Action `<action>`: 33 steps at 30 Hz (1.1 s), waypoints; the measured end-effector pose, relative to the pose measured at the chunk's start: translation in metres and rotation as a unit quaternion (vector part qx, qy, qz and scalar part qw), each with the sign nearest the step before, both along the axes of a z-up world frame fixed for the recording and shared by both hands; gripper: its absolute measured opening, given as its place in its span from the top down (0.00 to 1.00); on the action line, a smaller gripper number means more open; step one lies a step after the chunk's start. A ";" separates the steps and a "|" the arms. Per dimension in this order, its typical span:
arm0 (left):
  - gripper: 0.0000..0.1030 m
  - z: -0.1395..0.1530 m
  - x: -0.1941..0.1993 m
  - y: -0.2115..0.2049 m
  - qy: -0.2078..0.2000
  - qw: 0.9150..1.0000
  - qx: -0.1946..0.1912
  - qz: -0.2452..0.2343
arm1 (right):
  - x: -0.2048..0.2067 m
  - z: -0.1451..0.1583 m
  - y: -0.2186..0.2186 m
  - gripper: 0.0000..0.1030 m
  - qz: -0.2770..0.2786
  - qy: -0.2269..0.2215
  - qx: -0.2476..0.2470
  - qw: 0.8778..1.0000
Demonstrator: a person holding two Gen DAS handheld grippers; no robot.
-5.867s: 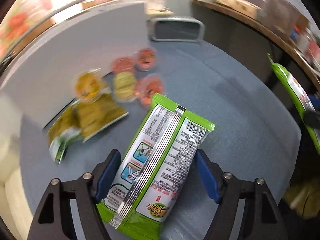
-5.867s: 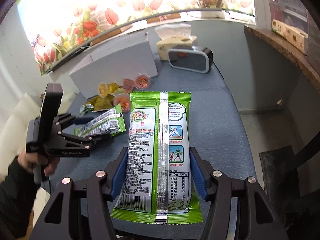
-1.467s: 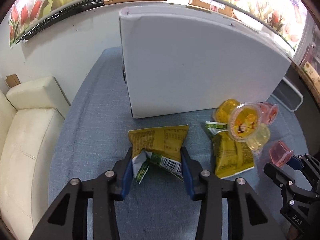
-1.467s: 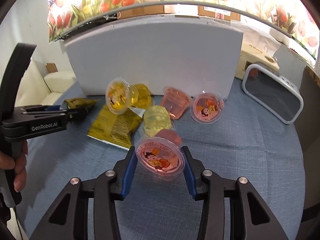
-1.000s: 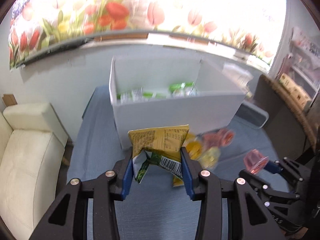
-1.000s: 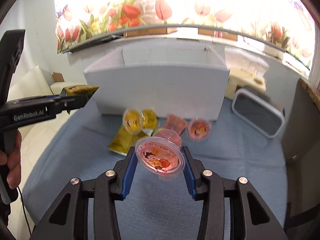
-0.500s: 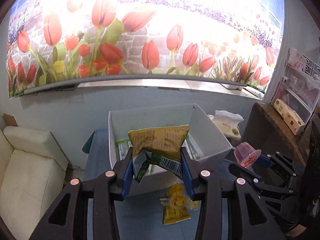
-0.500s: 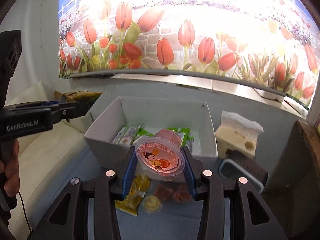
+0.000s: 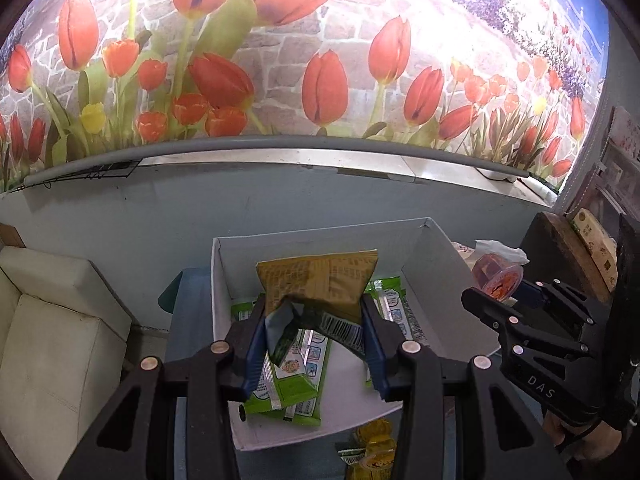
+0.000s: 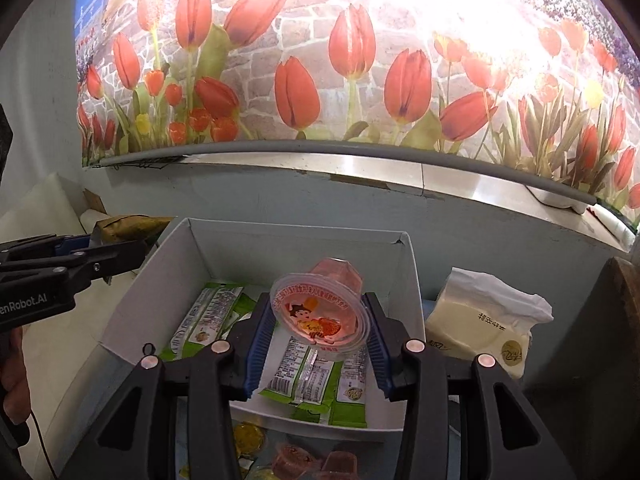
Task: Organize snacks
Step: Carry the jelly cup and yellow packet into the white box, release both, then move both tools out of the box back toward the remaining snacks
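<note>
My left gripper (image 9: 314,312) is shut on a yellow snack bag (image 9: 320,280) and holds it above the open white box (image 9: 436,248). My right gripper (image 10: 318,320) is shut on a pink jelly cup (image 10: 320,312) and holds it above the same box (image 10: 412,280). Green snack packets (image 9: 288,376) lie inside the box, and they also show in the right wrist view (image 10: 208,316). The right gripper with its cup (image 9: 498,276) shows at the right of the left wrist view. The left gripper with its bag (image 10: 128,226) shows at the left of the right wrist view.
Yellow jelly cups (image 9: 372,452) and pink jelly cups (image 10: 312,460) lie on the blue table in front of the box. A tissue pack (image 10: 484,320) stands right of the box. A white sofa (image 9: 52,340) is at the left. A tulip mural wall is behind.
Both grippers have risen and moved forward with their loads, from table level to above the open box. The box interior now lies directly under them.
</note>
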State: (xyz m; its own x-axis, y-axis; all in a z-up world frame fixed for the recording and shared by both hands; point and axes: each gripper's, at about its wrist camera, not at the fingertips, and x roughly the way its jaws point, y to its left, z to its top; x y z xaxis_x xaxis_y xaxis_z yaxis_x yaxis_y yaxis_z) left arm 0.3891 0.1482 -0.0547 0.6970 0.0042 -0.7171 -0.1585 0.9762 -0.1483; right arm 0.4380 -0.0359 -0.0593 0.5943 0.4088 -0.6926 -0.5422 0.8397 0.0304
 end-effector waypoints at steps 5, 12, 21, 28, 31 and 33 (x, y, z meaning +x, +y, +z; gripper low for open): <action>0.53 -0.022 0.018 0.003 0.017 1.000 -0.003 -0.001 | 0.020 -0.022 0.004 0.53 0.001 0.027 -0.002 1.000; 0.05 -0.037 0.016 0.009 0.021 1.000 -0.005 0.009 | 0.017 -0.026 -0.001 0.02 -0.009 0.006 -0.015 1.000; 0.00 -0.022 0.003 0.007 0.007 1.000 -0.010 0.004 | -0.001 -0.008 -0.004 0.00 -0.006 -0.014 -0.012 1.000; 0.00 -0.008 -0.042 -0.008 -0.014 1.000 -0.008 -0.006 | -0.048 0.002 -0.037 0.00 -0.018 -0.037 0.005 0.999; 0.00 -0.012 -0.066 -0.022 -0.018 1.000 -0.007 -0.013 | -0.070 -0.008 -0.060 0.00 -0.029 -0.031 0.016 0.999; 0.00 -0.021 -0.082 -0.034 -0.021 1.000 -0.001 -0.014 | -0.084 -0.021 -0.075 0.00 -0.036 -0.020 0.024 0.999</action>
State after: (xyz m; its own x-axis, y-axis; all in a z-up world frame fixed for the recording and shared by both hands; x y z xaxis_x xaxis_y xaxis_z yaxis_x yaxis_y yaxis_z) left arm 0.3072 0.1144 -0.0759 0.7258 -0.0174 -0.6877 -0.1239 0.9800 -0.1556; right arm 0.3542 -0.1112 -0.0804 0.6498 0.3965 -0.6485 -0.4818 0.8747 0.0521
